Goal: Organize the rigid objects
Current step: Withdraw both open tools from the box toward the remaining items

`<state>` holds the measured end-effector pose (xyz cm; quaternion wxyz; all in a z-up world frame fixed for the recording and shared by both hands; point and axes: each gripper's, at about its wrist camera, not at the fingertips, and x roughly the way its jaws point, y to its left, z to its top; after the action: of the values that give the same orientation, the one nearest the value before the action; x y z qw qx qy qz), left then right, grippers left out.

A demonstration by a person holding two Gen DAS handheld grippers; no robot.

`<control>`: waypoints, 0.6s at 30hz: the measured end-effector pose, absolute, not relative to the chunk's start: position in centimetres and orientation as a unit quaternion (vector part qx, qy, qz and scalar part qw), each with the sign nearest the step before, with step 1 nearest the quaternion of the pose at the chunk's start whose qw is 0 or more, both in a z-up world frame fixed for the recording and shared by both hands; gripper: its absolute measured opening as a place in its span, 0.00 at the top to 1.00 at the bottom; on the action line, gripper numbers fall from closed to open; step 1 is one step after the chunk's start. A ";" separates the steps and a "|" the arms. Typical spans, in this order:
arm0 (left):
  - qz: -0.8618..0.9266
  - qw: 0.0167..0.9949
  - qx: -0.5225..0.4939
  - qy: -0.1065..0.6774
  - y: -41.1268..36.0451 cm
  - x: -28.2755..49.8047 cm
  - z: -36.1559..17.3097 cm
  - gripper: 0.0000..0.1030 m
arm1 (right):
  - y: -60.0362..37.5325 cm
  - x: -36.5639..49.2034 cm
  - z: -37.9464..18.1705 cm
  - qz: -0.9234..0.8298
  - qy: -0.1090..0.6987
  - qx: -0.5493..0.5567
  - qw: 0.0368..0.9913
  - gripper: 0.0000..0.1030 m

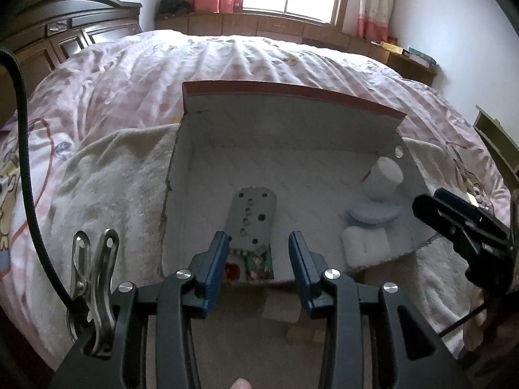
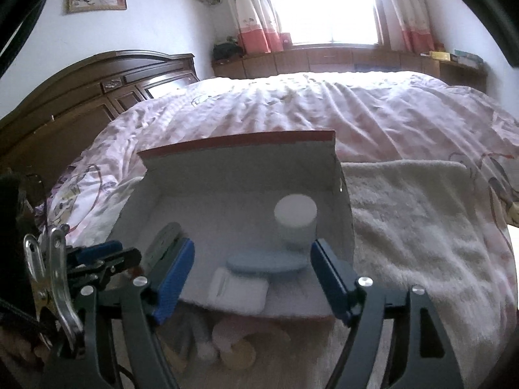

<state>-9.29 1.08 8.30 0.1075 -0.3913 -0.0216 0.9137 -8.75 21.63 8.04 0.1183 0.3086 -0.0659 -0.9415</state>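
A cardboard box with a red-edged raised flap sits on a cream fleece blanket spread over the pink patterned duvet of a bed. Both tongs hang at the near lip of the box, looking in.

The left gripper has its blue-padded fingers spread apart with nothing between them. Just beyond its tips, at 12 o'clock, a flat grey card punched with round holes lies on the box floor, a colourful printed strip at its near end. I cannot tell whether the left pad touches the card's edge.

Over at 3 o'clock from the card, in the right part of the box, three pale things cluster. A white cylindrical jar stands at the far right corner, tipped against the side wall. A light blue oval lid-like piece lies just in front of it, and a white rectangular case is nearest the box's open front.

The right gripper is likewise wide open and holds nothing. The blue oval piece and the white case show in the gap between its fingers, with the jar behind them at 12 o'clock. From this view the left gripper shows at 9 o'clock, beside the upright edge of the grey card.

A dark wooden headboard stands at 10 o'clock, and a bright window with pink-hemmed curtains is at 12 o'clock. Below the box front, some blurred pale objects lie on the floor; I can't tell what they are.
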 end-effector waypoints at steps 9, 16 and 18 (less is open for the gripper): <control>0.917 0.105 -0.385 -0.024 -0.2 -6.1 8.5 0.62 | 21.4 -4.6 6.8 -0.936 -0.056 0.327 0.116 0.25; 0.908 0.109 -0.405 -0.016 -0.4 -4.7 6.6 0.62 | 21.2 -2.6 5.3 -0.932 -0.048 0.343 0.111 0.25; 0.904 0.112 -0.411 -0.016 -0.3 -4.6 6.0 0.62 | 21.3 -2.2 4.7 -0.929 -0.048 0.350 0.111 0.25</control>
<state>-4.62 -0.27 5.97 0.1118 -0.4113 -0.0158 0.9045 -2.23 21.30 4.73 0.1107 0.3502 -0.0477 -0.9289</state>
